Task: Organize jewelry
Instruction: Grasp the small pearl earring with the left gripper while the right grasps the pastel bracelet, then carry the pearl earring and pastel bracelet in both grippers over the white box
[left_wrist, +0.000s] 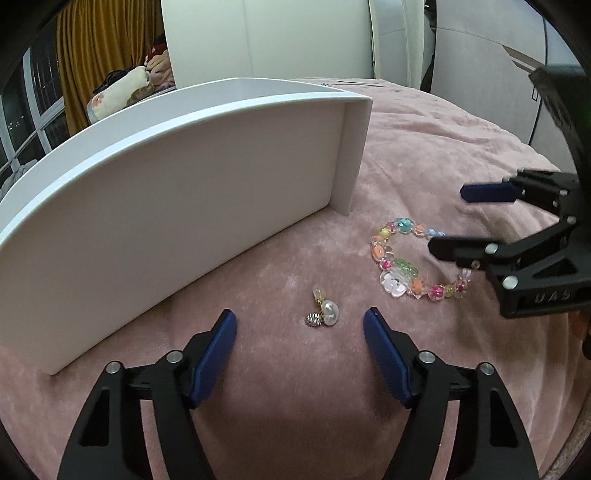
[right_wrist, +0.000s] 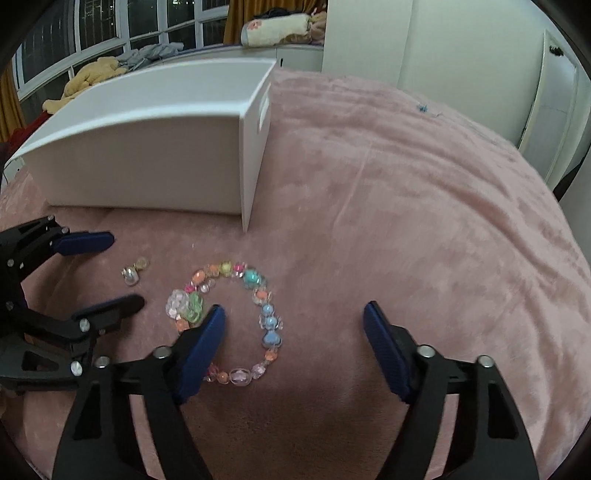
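Note:
A pearl and gold earring (left_wrist: 324, 311) lies on the pink blanket (left_wrist: 295, 387), just ahead of and between the fingers of my open left gripper (left_wrist: 300, 320). A bracelet of colourful beads (left_wrist: 413, 258) lies to its right. My open right gripper (left_wrist: 448, 221) hovers over the bracelet's right side. In the right wrist view the bracelet (right_wrist: 236, 321) sits under the left finger of my right gripper (right_wrist: 294, 314), and the earring (right_wrist: 133, 272) lies between the fingers of my left gripper (right_wrist: 123, 271). A white box (left_wrist: 177, 206) stands behind the jewelry.
The white box (right_wrist: 147, 158) is open at the top with a handle slot on its side. The pink blanket (right_wrist: 424, 221) stretches wide to the right. White cabinets (right_wrist: 546, 92), windows and piled plush toys stand beyond the bed.

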